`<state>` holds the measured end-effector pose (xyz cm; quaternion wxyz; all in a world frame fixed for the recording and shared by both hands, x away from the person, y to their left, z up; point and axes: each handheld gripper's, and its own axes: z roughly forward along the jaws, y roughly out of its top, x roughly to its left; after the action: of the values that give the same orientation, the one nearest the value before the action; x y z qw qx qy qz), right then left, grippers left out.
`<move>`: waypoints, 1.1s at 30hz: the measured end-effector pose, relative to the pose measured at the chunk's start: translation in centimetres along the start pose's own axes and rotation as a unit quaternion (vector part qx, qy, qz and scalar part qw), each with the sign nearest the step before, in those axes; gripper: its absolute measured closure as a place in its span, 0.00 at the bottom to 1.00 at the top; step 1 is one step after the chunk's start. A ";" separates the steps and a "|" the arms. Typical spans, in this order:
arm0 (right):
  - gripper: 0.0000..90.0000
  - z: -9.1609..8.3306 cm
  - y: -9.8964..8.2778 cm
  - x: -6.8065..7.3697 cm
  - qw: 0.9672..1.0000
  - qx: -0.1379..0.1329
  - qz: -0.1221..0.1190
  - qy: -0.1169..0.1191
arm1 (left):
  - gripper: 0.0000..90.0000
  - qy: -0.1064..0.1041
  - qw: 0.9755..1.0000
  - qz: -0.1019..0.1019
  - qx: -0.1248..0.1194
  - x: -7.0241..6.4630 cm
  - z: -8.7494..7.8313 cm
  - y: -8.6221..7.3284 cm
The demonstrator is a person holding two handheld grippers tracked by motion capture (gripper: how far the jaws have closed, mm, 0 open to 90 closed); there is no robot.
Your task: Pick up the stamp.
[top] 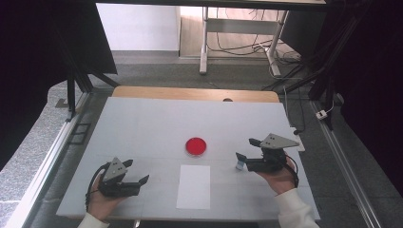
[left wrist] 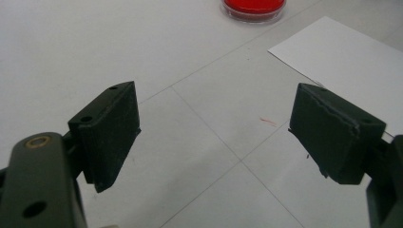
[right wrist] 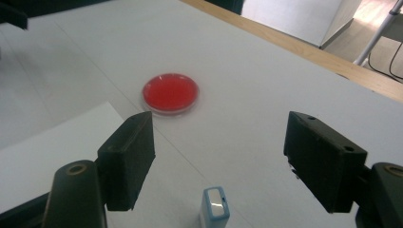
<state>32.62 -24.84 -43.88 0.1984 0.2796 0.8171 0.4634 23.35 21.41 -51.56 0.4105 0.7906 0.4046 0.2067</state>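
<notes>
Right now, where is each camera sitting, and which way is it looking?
High view: above the table's near edge, looking forward and down; both hands hold the left gripper and right gripper.
Left gripper view: rides that gripper, facing the white paper sheet between open fingers.
Right gripper view: faces the small white-and-blue block.
All share the round red-filled clear dish.

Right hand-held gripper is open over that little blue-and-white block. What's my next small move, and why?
Probably ease the right hand-held gripper down and forward so its jaws straddle the small blue-and-white block, then close. The jaws stand wide open, and the block stands upright on the table between and just below them, untouched. The red petri dish sits well beyond, out of the way.
</notes>
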 end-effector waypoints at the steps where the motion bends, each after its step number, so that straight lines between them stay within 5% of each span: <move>1: 0.29 0.3 -0.4 0.0 1.000 0.000 -0.002 -0.003 | 0.19 0.000 1.000 0.000 0.000 0.0 0.0 0.0; 5: 0.29 1.0 -1.3 0.0 0.999 0.026 -0.019 -0.001 | 0.19 -0.001 1.000 0.006 0.006 0.1 0.3 0.0; 11: 0.30 1.4 -3.8 -1.0 0.999 0.041 0.015 0.015 | 0.19 0.000 1.000 0.007 0.009 0.1 0.6 0.2; 16: 0.32 1.8 -4.4 -1.1 0.998 0.052 0.017 0.016 | 0.19 0.000 1.000 0.011 0.013 -0.1 0.8 0.2; 33: 0.68 3.1 -4.9 -0.6 0.997 0.069 0.001 0.017 | 0.19 0.002 1.000 0.011 0.015 0.0 0.8 0.0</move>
<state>33.55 -25.25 -49.60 0.1646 0.2855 0.8502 0.4106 23.90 21.04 -51.99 0.3956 0.8004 0.4000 0.2069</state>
